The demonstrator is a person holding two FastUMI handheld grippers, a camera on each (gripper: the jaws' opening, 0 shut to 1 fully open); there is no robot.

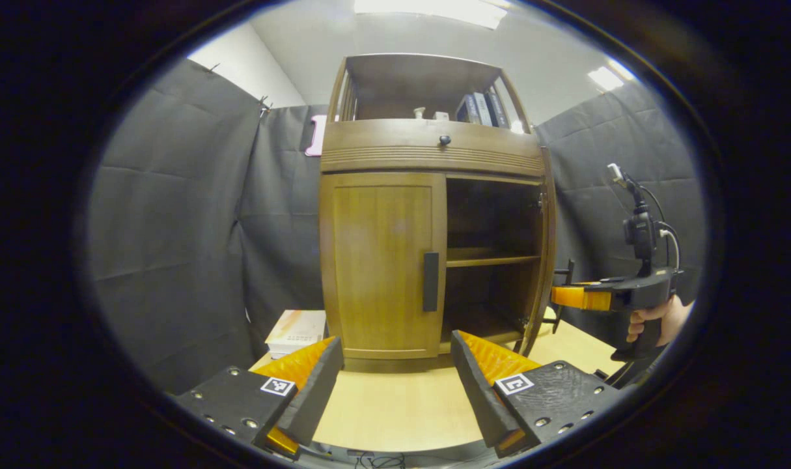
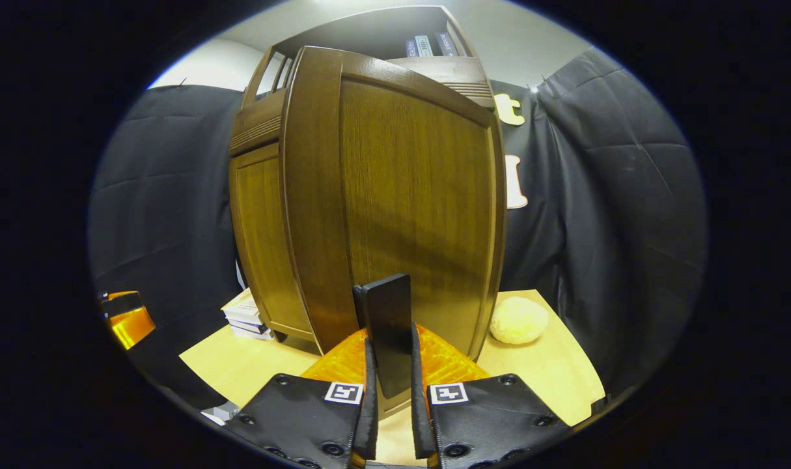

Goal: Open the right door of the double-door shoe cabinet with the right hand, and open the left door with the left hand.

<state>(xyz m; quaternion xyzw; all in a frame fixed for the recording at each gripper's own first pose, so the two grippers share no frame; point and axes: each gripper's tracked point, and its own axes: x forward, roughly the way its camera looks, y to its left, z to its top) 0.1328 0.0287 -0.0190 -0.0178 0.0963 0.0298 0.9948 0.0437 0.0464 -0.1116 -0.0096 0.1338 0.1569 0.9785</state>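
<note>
Item, left to right. My left hand-held gripper (image 1: 395,384): released, fingers wide, short of the shut left door (image 1: 382,264) and its dark handle (image 1: 430,281); a skewed approach could knock the panel or miss the handle. My right hand-held gripper (image 2: 390,397): clenched on the right door's handle (image 2: 388,332), right door (image 2: 408,208) swung wide; overpulling may strain hinges or drag the shoe cabinet (image 1: 434,153) across the bench (image 1: 395,410).

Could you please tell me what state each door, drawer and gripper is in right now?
Right wooden cabinet door: swung open.
Left wooden cabinet door: closed, black handle untouched.
Wooden drawer with dark knob: closed.
Right gripper: shut on the right door's black handle.
Left gripper: open, empty.
</note>
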